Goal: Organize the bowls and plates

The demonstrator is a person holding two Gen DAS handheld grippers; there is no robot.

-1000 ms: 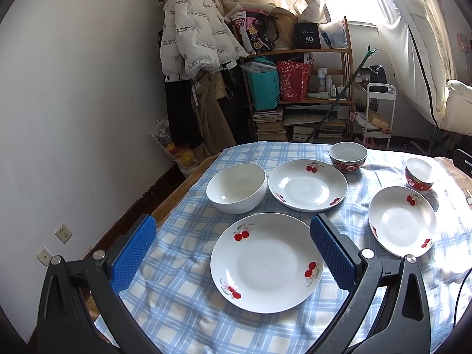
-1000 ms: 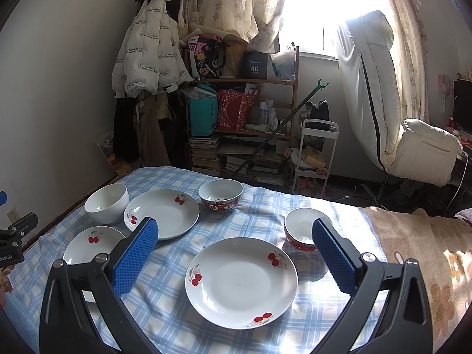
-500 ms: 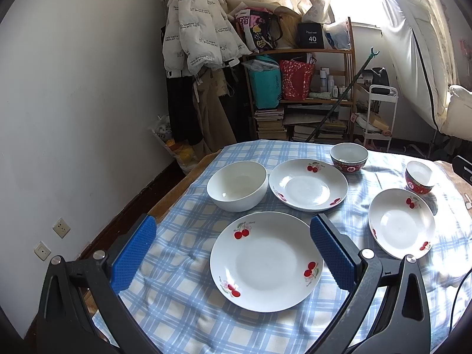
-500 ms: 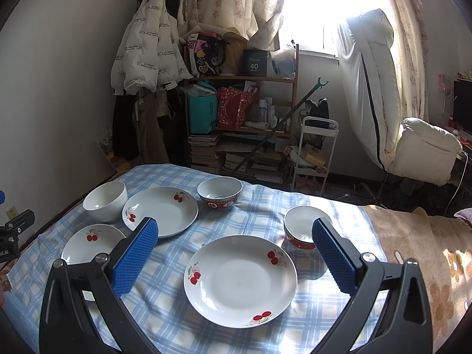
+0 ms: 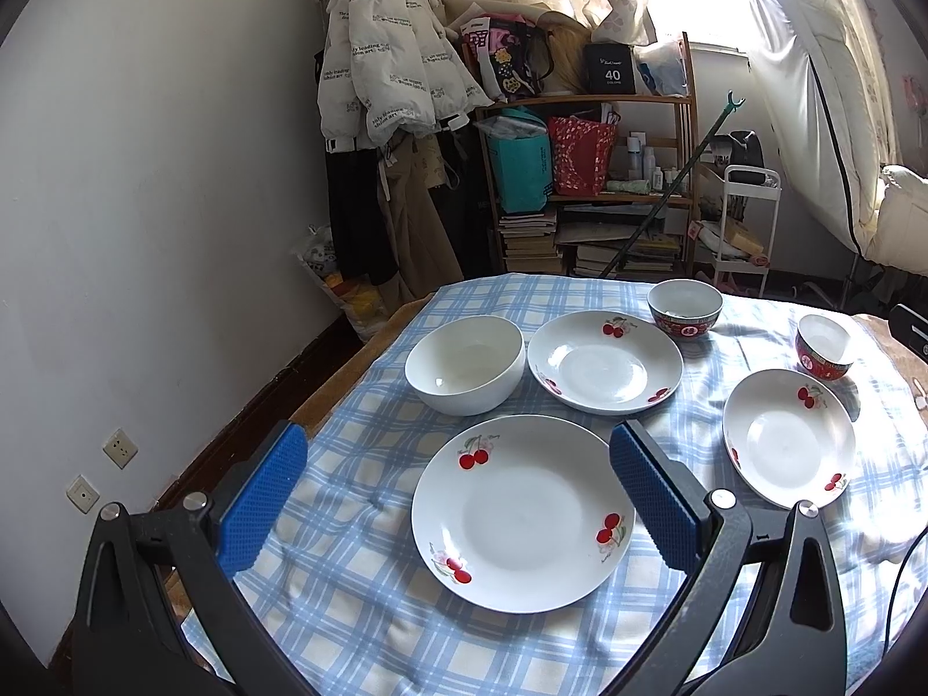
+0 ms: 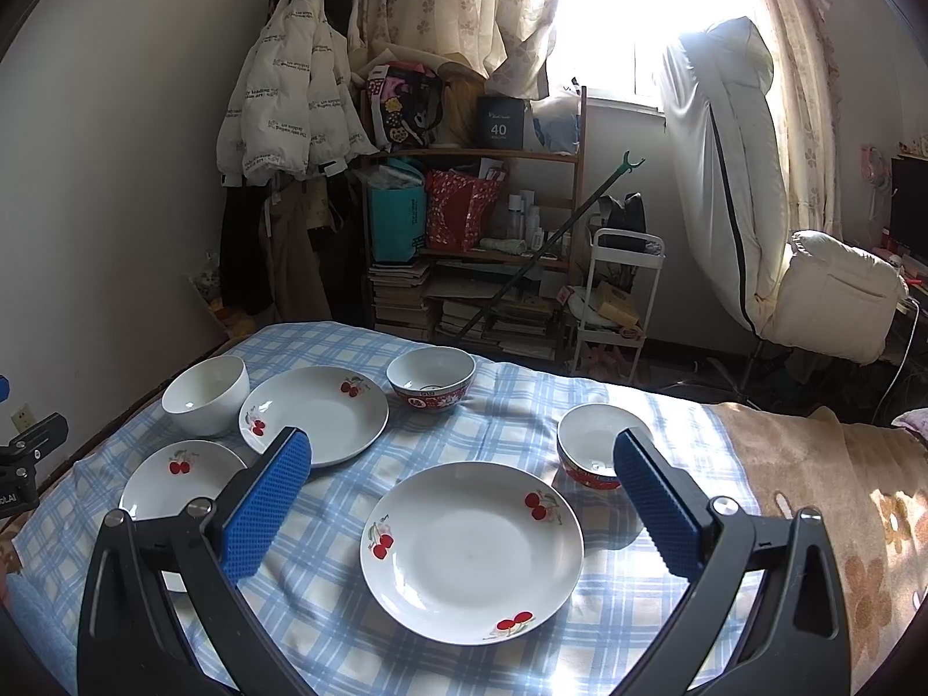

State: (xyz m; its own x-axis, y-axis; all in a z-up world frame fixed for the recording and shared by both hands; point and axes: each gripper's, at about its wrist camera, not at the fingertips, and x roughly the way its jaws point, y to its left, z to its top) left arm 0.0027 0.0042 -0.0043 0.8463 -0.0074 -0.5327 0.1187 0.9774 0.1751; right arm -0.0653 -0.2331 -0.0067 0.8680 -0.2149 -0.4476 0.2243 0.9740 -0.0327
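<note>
Checked tablecloth [image 5: 359, 591] — cherry plate [image 5: 522, 513] below each wide-open, empty claw [image 5: 458, 499] [image 6: 464, 501].

"40" on black box [image 5: 612, 66]

The round white cherry-print plate [image 5: 522, 513] nearest the left claw [image 5: 458, 499] is glossy glazed ceramic, as is the plain white deep bowl [image 5: 464, 362]. Under them lies a soft, matt blue-checked cloth [image 5: 359, 597], rumpled. The claw's blue pads [image 5: 261, 501] are dimpled rubber on matt black plastic arms with bright metal screws. The far shelf [image 6: 475, 153] is bare wood.
</note>
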